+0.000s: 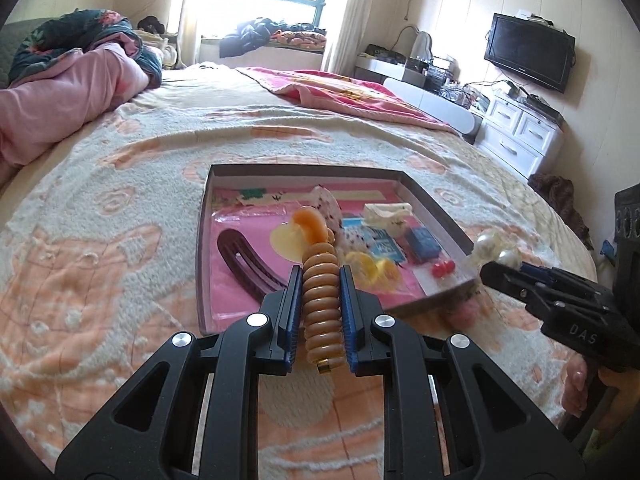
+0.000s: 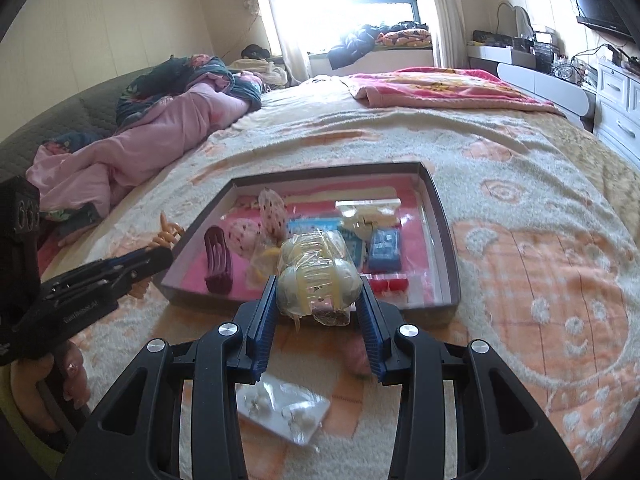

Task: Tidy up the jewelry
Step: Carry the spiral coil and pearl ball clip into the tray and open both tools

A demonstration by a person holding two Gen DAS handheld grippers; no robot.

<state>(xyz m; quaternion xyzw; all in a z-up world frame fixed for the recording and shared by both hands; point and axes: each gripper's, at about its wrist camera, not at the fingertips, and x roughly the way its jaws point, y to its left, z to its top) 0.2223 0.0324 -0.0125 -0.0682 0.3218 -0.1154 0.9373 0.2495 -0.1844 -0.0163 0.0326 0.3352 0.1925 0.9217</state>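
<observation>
We see a fluffy, looped terry-like bedspread (image 1: 120, 208) with a rough pile. The shallow tray (image 2: 448, 240) looks like matt grey cardboard with a glossy pink lining. The coiled amber hair tie (image 1: 322, 304) is smooth, shiny plastic, capped by a small brassy metal band. The pearl hair clip (image 2: 316, 280) has lustrous pearly balls under crinkled clear film. The dark maroon clip (image 1: 248, 260) is glossy plastic. The left gripper (image 1: 320, 280) is matt black plastic with ribbed blue pads and bright metal pins.

Left tool (image 1: 320, 312), right tool (image 2: 320, 320): black frames, blue ribbed pads, silver round screws; white lettering on sides; painted nails.
</observation>
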